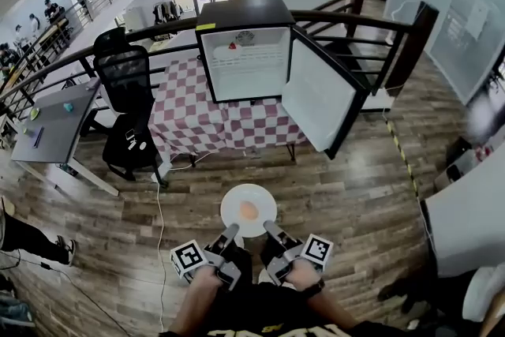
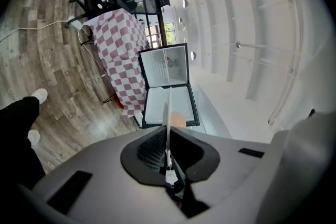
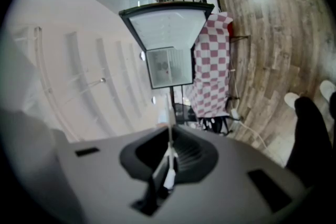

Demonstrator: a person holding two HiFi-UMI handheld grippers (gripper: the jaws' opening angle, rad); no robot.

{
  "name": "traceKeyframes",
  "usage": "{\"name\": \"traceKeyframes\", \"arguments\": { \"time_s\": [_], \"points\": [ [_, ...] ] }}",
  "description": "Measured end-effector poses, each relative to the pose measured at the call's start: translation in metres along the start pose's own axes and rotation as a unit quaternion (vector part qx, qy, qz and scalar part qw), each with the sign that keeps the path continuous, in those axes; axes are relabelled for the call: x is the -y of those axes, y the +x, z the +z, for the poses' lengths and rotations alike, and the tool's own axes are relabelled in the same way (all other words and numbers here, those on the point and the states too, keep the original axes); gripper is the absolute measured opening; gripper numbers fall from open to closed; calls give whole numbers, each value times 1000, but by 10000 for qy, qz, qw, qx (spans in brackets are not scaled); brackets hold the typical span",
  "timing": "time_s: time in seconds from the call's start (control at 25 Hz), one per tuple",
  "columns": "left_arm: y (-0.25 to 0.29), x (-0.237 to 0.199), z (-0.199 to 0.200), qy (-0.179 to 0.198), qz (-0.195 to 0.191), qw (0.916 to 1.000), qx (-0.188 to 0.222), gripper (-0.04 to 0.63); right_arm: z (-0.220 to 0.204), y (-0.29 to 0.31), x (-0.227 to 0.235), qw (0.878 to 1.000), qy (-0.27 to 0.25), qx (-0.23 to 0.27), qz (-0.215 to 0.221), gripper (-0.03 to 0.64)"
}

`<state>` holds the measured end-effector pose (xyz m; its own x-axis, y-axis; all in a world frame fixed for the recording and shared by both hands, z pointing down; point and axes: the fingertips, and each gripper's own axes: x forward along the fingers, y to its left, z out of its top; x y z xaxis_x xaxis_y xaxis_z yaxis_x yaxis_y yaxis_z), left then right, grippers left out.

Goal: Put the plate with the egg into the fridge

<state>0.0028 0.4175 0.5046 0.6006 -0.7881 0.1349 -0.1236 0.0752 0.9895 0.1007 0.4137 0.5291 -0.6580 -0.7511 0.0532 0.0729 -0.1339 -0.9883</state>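
Note:
A white plate (image 1: 235, 200) with a brown egg (image 1: 248, 211) on it hangs level above the wooden floor, well short of the fridge. My left gripper (image 1: 230, 237) is shut on the plate's near-left rim and my right gripper (image 1: 272, 231) is shut on its near-right rim. The small black fridge (image 1: 245, 51) stands on a checkered table with its door (image 1: 319, 99) swung open to the right; its white inside looks nearly empty. In the left gripper view the plate (image 2: 168, 110) shows edge-on between the jaws, the egg (image 2: 178, 119) beside it. The right gripper view shows the plate's rim (image 3: 169, 113) clamped the same way.
The red-and-white checkered tablecloth (image 1: 197, 122) hangs to near the floor under the fridge. A black office chair (image 1: 126, 91) and a grey table (image 1: 51, 126) stand at the left. A dark railing (image 1: 355, 20) runs behind. A cable (image 1: 160, 225) lies on the floor.

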Motion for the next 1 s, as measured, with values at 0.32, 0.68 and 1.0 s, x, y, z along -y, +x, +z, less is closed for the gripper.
{"name": "traceKeyframes", "arguments": {
  "time_s": [0.32, 0.68, 1.0],
  "points": [
    [32, -4, 36, -248, -16, 9997, -63, 35, 24, 39, 1, 9996, -70, 189, -173, 32],
    [75, -2, 111, -403, -116, 9991, -103, 35, 49, 119, -13, 9988, -345, 179, -282, 32],
    [94, -9, 178, -535, -48, 9986, -14, 35, 56, 189, -15, 9974, -505, 144, -498, 32]
  ]
}}
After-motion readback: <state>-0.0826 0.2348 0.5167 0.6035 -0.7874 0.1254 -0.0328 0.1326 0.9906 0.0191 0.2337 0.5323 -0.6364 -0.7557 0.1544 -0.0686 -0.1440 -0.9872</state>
